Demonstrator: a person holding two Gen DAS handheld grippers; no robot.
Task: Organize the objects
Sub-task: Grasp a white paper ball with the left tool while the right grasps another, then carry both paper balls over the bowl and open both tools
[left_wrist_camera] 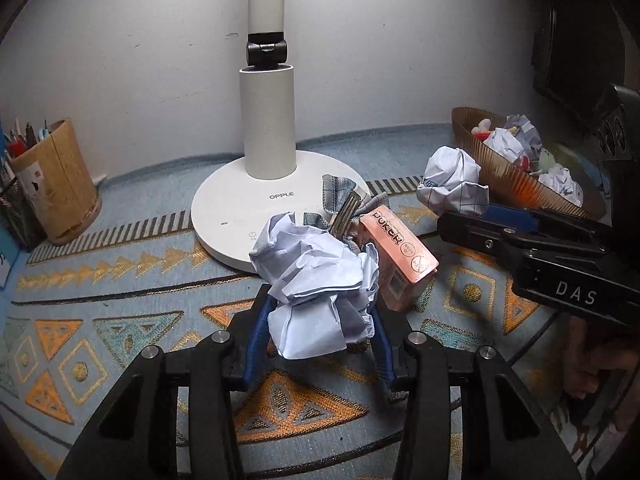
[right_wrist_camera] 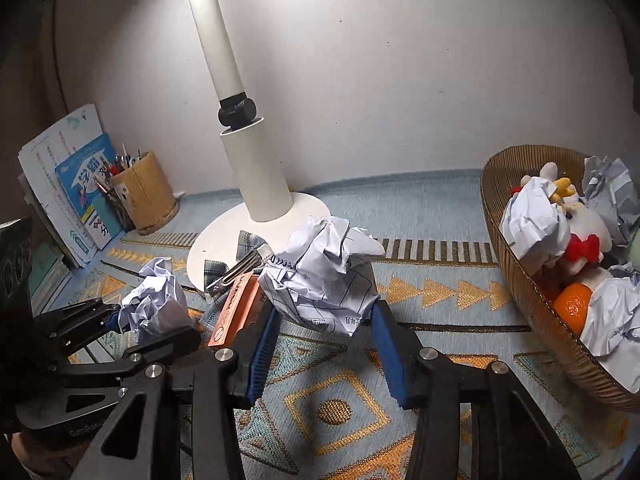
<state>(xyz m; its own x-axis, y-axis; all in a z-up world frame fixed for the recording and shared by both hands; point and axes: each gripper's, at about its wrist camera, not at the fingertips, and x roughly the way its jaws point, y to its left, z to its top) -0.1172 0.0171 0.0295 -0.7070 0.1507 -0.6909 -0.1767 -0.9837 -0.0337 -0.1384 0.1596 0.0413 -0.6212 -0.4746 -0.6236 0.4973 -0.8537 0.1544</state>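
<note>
A plain white wall backs a table under a blue patterned cloth (right_wrist_camera: 420,208) with orange triangles. The white lamp (left_wrist_camera: 269,196) reads "OPPLE" on its base; just in front lies a pink box (left_wrist_camera: 402,256) marked "POKER", beside a plaid bow clip (left_wrist_camera: 344,204). The left gripper (left_wrist_camera: 320,320) is clamped on a crumpled paper ball (left_wrist_camera: 316,276), and the right gripper (right_wrist_camera: 326,320) is clamped on a second, ruled paper ball (right_wrist_camera: 324,276), its arm lettered "DAS". A ribbed basket (right_wrist_camera: 520,280) of paper, a plush toy and an orange sits near the right edge; a pen cup (right_wrist_camera: 144,196) and books stand far left, with bare cloth between them
</note>
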